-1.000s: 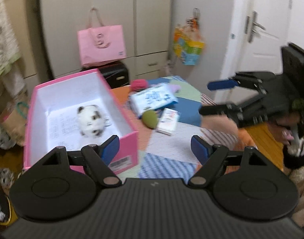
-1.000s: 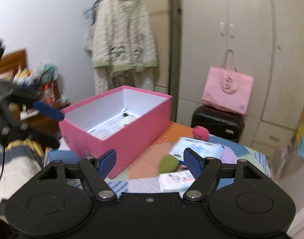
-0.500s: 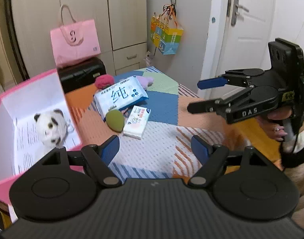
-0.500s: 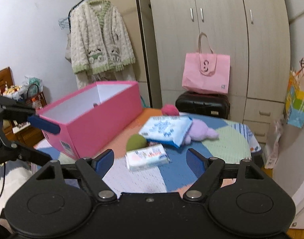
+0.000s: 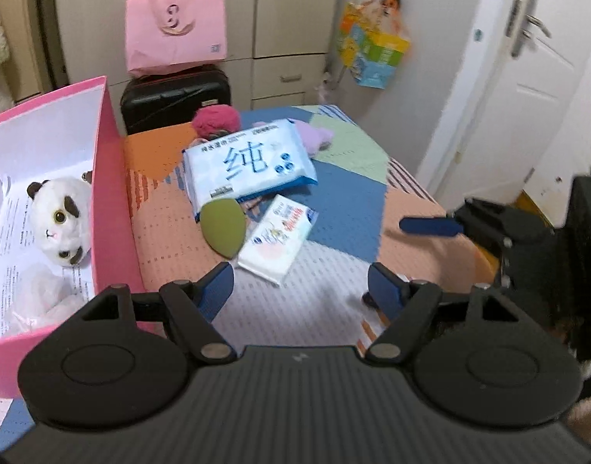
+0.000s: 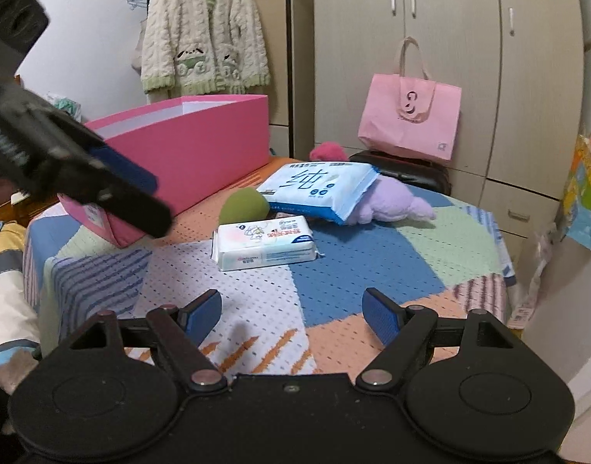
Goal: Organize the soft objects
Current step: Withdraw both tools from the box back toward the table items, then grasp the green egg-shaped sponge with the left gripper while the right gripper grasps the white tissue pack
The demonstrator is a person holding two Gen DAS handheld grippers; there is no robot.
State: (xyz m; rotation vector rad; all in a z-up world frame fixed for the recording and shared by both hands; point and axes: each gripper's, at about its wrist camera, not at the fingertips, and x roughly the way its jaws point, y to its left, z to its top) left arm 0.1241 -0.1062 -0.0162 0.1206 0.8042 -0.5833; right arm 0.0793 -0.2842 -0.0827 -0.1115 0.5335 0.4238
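A pink box (image 5: 115, 178) stands at the table's left with a white plush cat (image 5: 61, 220) inside; it also shows in the right wrist view (image 6: 187, 154). On the patchwork cloth lie a green sponge (image 5: 222, 228), a small wipes pack (image 5: 276, 237), a large blue tissue pack (image 5: 249, 166), a purple plush (image 6: 392, 201) and a pink pompom (image 5: 214, 120). My left gripper (image 5: 300, 284) is open and empty, near the wipes pack. My right gripper (image 6: 291, 315) is open and empty above the table's near part, short of the small wipes pack (image 6: 264, 241).
A pink tote bag (image 5: 175, 31) sits on a black suitcase (image 5: 175, 96) behind the table. Wardrobes (image 6: 450, 58) line the back wall, a door (image 5: 539, 77) is at the right, and a knit cardigan (image 6: 202, 31) hangs at the left.
Both grippers have swung toward the items in the table's middle and dropped lower. The right gripper has come closer to the wipes pack. Both stay open.
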